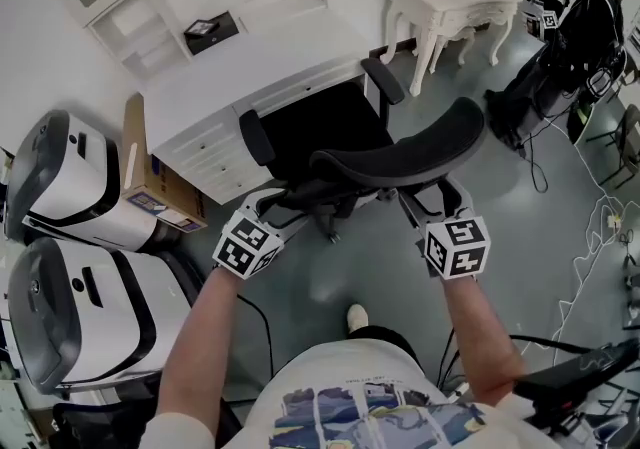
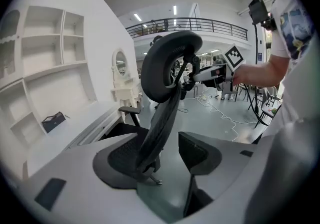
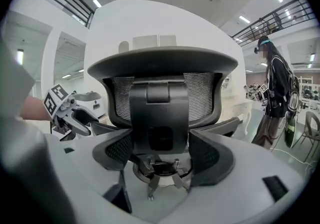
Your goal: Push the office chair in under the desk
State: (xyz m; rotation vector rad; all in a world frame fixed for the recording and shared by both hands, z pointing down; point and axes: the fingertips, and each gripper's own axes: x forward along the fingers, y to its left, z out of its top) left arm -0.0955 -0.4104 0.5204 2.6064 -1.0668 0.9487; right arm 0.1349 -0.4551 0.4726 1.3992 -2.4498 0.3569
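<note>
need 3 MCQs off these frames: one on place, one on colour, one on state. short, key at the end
1. Where does the chair stand?
A. On top of the desk
B. Facing the desk, at its opening
C. Under the small table at the far right

2. What colour is the chair?
A. Black
B. White
C. Red

3. How do the left gripper jaws stand?
A. Shut together on nothing
B. Clamped on a cable
C. Wide apart

Key:
1 B: the head view shows the seat at the desk's opening, with the back toward the person.
2 A: the seat, mesh back and armrests are all black.
3 C: the left gripper view shows the jaws spread, with the backrest edge between them and one jaw clear of it.
</note>
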